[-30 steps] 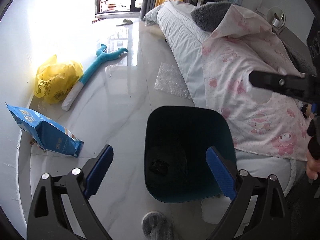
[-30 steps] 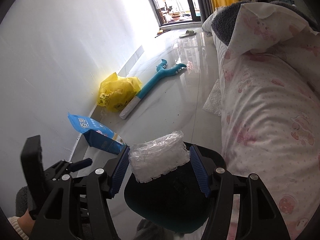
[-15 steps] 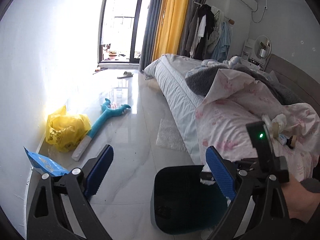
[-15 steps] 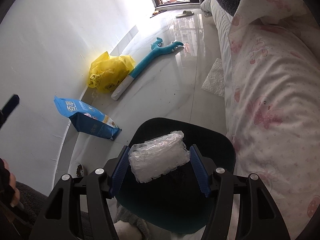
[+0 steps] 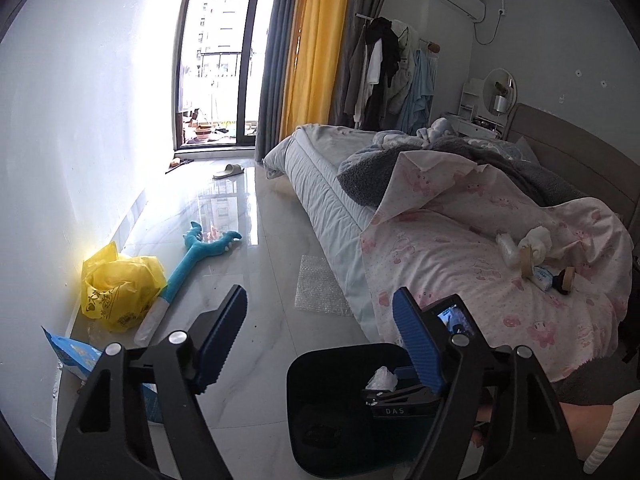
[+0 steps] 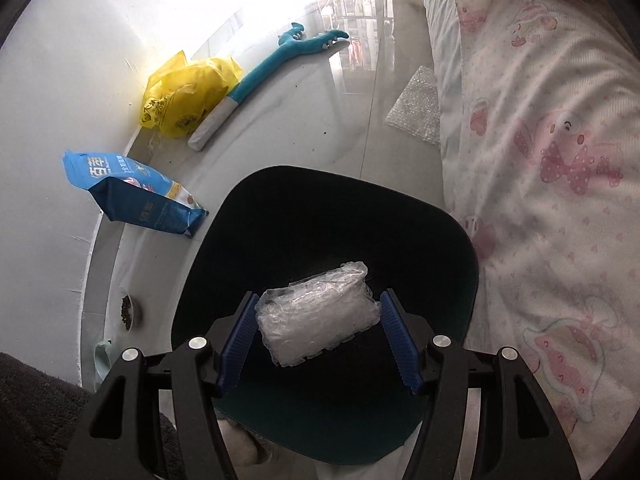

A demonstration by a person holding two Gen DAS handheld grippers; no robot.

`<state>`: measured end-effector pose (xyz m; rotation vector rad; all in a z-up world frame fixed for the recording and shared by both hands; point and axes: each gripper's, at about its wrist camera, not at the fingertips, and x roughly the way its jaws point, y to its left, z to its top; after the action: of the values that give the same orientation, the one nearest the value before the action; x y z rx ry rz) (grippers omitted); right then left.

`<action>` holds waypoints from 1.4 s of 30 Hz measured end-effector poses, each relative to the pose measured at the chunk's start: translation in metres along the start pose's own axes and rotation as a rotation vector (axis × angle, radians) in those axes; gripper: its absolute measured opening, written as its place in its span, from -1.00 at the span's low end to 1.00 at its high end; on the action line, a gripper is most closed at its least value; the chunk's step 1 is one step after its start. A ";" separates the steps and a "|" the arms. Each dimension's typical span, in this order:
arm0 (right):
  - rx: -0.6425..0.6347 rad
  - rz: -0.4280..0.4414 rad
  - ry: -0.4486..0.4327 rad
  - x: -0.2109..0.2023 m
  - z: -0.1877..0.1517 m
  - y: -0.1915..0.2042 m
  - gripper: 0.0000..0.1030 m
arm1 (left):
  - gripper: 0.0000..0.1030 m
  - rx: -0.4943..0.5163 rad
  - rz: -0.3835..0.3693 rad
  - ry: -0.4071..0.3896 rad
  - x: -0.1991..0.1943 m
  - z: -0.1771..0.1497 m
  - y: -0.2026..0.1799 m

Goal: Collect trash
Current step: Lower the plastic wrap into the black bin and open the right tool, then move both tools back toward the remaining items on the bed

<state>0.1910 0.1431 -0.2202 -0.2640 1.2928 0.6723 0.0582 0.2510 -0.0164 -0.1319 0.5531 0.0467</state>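
My right gripper [image 6: 319,297] points down into a dark teal bin [image 6: 280,216] on the floor beside the bed. A clear crumpled plastic bundle [image 6: 318,314] sits between its blue pads, right over the bin's mouth. The jaws are opening, but both pads still touch the bundle's ends. In the left wrist view the bin [image 5: 320,368] stands low at centre, with a bit of the bundle [image 5: 382,378] showing above it. My left gripper [image 5: 318,294] hovers higher, tilted toward the room. Its jaws are closing with nothing between them.
A yellow plastic bag [image 5: 116,288] and a blue pouch [image 6: 132,192] lie along the white wall. A teal plush toy [image 5: 192,256] and a bubble-wrap sheet [image 5: 320,288] are on the glossy floor. Small scraps [image 5: 532,256] rest on the pink quilt. A food bowl [image 6: 130,312] sits near the bin.
The left gripper rose and tilted up, so the room came into view, and its jaws narrowed. The right gripper sank toward the bin with the bundle, and its jaws widened slightly.
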 end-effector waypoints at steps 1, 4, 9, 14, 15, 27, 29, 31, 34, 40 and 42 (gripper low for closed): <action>-0.010 -0.003 0.006 -0.001 -0.001 0.001 0.37 | 0.51 0.003 -0.004 -0.005 0.000 0.001 -0.003; -0.029 -0.004 0.005 -0.007 -0.003 0.001 0.49 | 0.51 -0.001 -0.010 -0.011 -0.001 0.005 -0.006; -0.028 0.027 -0.048 -0.031 -0.007 -0.006 0.57 | 0.51 -0.001 -0.014 -0.040 -0.003 0.015 -0.017; -0.060 0.079 -0.141 -0.065 -0.007 -0.009 0.57 | 0.52 0.023 -0.012 -0.071 -0.003 0.026 -0.036; -0.072 0.081 -0.163 -0.073 -0.007 -0.009 0.58 | 0.52 0.029 -0.014 -0.075 -0.003 0.027 -0.039; -0.118 0.062 -0.348 -0.144 -0.022 -0.045 0.59 | 0.68 0.026 -0.071 -0.084 0.012 0.042 -0.082; -0.103 0.054 -0.375 -0.154 -0.026 -0.058 0.59 | 0.71 0.018 -0.085 -0.078 0.017 0.045 -0.089; -0.092 0.035 -0.399 -0.164 -0.028 -0.073 0.59 | 0.75 0.009 -0.099 -0.074 0.023 0.047 -0.096; -0.083 0.003 -0.432 -0.176 -0.033 -0.089 0.59 | 0.75 0.002 -0.122 -0.058 0.032 0.049 -0.108; -0.033 -0.036 -0.472 -0.191 -0.048 -0.126 0.60 | 0.78 0.017 -0.159 -0.042 0.047 0.050 -0.133; -0.019 -0.045 -0.494 -0.197 -0.053 -0.137 0.60 | 0.79 0.023 -0.170 -0.034 0.053 0.050 -0.141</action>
<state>0.2070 -0.0538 -0.0736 -0.1296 0.8065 0.6605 0.1404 0.1184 0.0135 -0.1551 0.5066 -0.1228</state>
